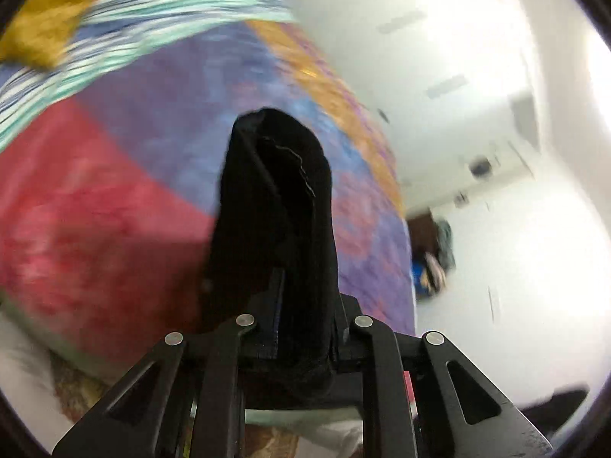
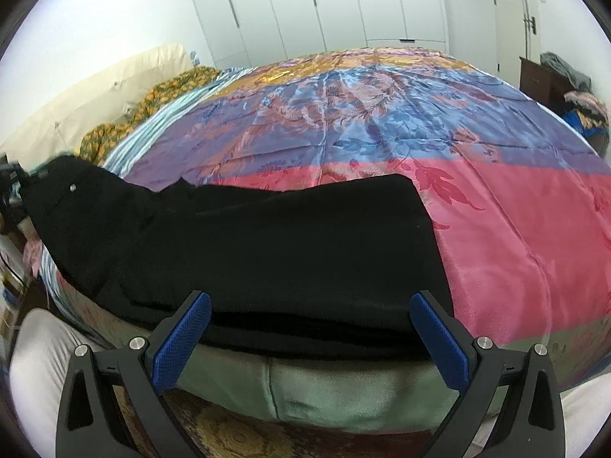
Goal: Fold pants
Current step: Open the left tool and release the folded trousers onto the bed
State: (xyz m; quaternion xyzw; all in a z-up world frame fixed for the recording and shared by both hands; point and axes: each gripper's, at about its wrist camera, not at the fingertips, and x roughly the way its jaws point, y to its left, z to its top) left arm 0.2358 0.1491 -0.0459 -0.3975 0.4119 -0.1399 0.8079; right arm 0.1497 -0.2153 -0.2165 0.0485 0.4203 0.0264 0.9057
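Black pants (image 2: 267, 236) lie lengthwise across the near part of the bed, with the buttoned waist (image 2: 72, 187) raised at the far left. My right gripper (image 2: 310, 299) is open just above the near edge of the pants. Its blue pads (image 2: 183, 343) stand wide apart and touch nothing. In the blurred left wrist view, my left gripper (image 1: 278, 175) is shut on a bunch of the black pants fabric (image 1: 275, 229). The fabric drapes over both fingers and hides their tips, and it is held up above the bedspread.
A satin bedspread (image 2: 515, 229) in pink, blue and gold covers the bed. A cream pillow (image 2: 95, 87), a yellow patterned cloth (image 2: 152, 95) and a striped sheet (image 2: 179, 107) lie at the back left. White wardrobe doors (image 2: 324, 0) stand behind, and a dark cabinet with clothes (image 2: 550, 76) at the right.
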